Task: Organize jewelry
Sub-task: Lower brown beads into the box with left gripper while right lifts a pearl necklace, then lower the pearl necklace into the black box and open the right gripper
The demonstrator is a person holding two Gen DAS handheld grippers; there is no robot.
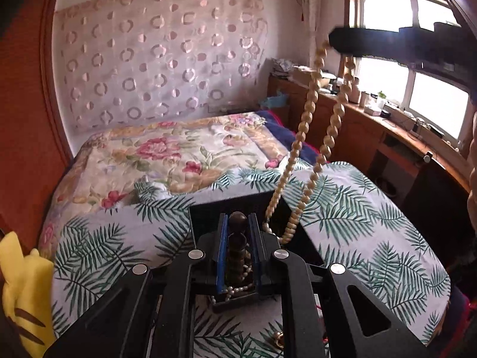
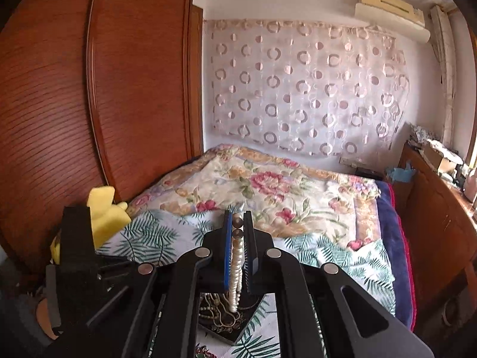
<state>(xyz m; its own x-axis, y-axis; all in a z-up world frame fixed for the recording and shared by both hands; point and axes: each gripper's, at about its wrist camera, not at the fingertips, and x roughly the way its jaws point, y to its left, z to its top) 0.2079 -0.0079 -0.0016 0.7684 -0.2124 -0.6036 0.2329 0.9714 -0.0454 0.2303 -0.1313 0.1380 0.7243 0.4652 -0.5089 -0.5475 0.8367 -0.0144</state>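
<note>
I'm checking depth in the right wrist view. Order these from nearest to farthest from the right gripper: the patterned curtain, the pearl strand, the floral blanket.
1. Pearl strand: pinched between the jaws of the right gripper.
2. Floral blanket: spread on the bed just ahead.
3. Patterned curtain: on the far wall behind the bed.

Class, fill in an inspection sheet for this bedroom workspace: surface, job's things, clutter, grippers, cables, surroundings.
Surface: leaf-print cloth over a table at the bed's foot.
Job's things: black box; cream bead strand; dark bead strand; pearl strand.
Clutter: yellow plush toy.
Grippers: left gripper shut on dark bead strand; right gripper shut on pearl strand.
Cables: nothing seen.
Surroundings: floral bedspread, wooden wardrobe, window.
</note>
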